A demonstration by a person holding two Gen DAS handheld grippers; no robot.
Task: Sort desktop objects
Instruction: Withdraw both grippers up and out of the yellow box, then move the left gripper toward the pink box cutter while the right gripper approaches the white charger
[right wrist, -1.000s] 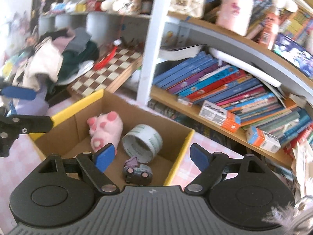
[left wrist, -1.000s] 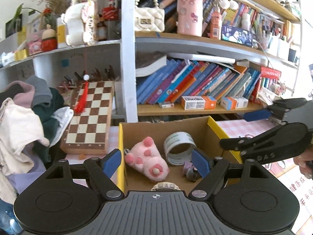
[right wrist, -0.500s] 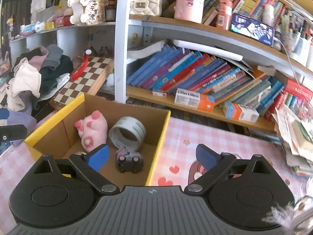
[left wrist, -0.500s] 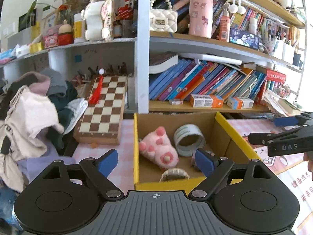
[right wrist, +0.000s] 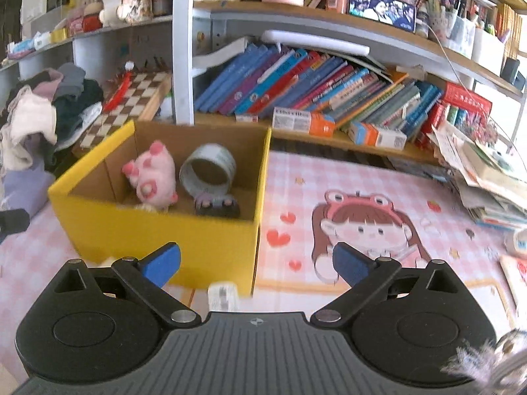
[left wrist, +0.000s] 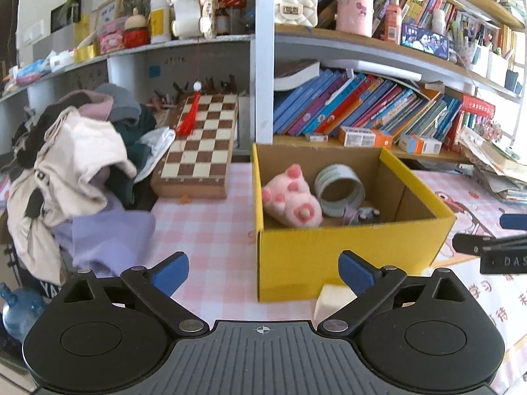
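We have the left gripper (left wrist: 263,271) and right gripper (right wrist: 257,263) both spread wide, holding nothing, just near of the yellow box (left wrist: 346,256). Inside the box: pink plush paw (left wrist: 291,197) at left, tape roll (left wrist: 341,189) beside it, small toy car (right wrist: 217,206) near-right. A white block (left wrist: 332,298) sits against the box's near wall.

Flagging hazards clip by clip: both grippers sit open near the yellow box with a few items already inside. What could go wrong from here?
1. A small white block lies tight against the yellow box wall, just ahead of the left gripper; a finger may hit the cardboard and shove the box.
2. The right gripper faces a small white labelled item near the box corner, blurred here; grasping it could misalign.
3. The book and paper pile looks loose; a wide swing might topple it.
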